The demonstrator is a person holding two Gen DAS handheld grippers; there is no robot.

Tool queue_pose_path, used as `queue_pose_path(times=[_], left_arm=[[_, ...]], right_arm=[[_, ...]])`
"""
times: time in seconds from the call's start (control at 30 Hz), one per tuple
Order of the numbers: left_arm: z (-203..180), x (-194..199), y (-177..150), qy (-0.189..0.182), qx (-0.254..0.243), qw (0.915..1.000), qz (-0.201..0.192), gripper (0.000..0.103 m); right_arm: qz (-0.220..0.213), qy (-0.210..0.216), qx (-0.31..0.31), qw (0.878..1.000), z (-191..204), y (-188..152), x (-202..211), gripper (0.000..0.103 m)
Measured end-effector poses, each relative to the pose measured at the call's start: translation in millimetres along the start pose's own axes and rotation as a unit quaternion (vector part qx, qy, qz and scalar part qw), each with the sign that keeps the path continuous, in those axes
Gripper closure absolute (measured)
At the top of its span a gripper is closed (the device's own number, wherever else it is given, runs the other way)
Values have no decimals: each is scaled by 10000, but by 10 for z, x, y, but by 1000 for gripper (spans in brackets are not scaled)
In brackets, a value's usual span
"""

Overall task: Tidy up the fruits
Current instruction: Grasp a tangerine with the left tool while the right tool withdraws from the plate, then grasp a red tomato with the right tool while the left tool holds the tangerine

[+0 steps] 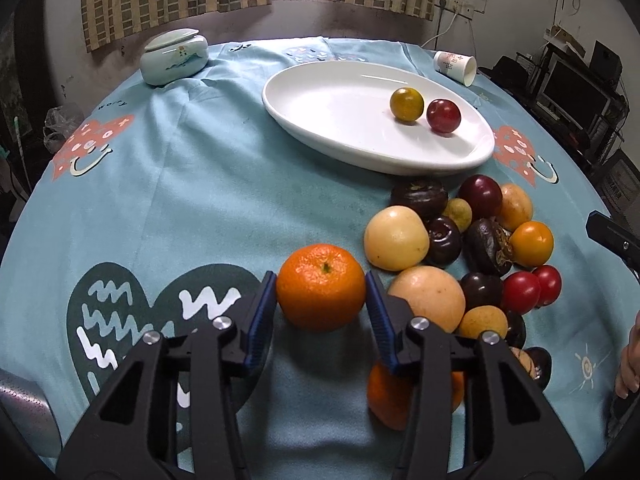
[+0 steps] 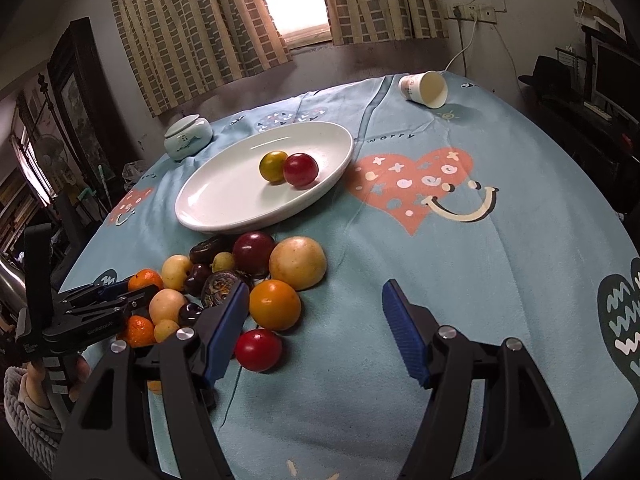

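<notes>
My left gripper (image 1: pixel 321 304) is shut on an orange mandarin (image 1: pixel 321 286), its blue pads touching both sides, at the left edge of the fruit pile (image 1: pixel 464 248). A second mandarin (image 1: pixel 386 396) lies under its right finger. The white oval plate (image 1: pixel 320 120) behind holds a yellow-green fruit (image 1: pixel 407 104) and a red fruit (image 1: pixel 443 115). My right gripper (image 2: pixel 316 320) is open and empty just right of the pile (image 2: pixel 240 276), with a red fruit (image 2: pixel 258 349) and an orange fruit (image 2: pixel 275 305) by its left finger. The plate (image 2: pixel 224 200) and the left gripper (image 2: pixel 116 296) also show in the right wrist view.
A pale lidded ceramic jar (image 1: pixel 174 56) stands at the table's far left. A paper cup (image 1: pixel 456 66) lies on its side at the far right, also in the right wrist view (image 2: pixel 424 89). The table carries a blue printed cloth (image 1: pixel 180 200).
</notes>
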State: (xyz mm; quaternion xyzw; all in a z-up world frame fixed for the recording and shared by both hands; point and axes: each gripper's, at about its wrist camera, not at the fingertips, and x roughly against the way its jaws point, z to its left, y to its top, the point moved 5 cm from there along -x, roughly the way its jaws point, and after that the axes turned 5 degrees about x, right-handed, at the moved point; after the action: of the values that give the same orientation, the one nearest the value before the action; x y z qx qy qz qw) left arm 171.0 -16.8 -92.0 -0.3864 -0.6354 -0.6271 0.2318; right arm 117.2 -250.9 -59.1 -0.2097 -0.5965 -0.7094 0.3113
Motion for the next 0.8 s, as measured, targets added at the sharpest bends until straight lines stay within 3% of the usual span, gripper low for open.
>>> queue_pose_path(times=[0.13,0.4,0.63,0.8], left_arm=[[6,26,-1,200,-54,9998,-71,59],[48,135,-22,131,-19,9998,-165,59],[161,297,-106,69,94,9996,-270,59],[310,346,-156,51,351,9990,-278,59]], right_arm=[[-76,77,-154,9998,-63,22,-15,33],[-121,-83,-193,9997,-90,33,-17,33],[33,56,313,9995,185,-40,49,33],[507,25,978,9939,456,-274,-12,33]])
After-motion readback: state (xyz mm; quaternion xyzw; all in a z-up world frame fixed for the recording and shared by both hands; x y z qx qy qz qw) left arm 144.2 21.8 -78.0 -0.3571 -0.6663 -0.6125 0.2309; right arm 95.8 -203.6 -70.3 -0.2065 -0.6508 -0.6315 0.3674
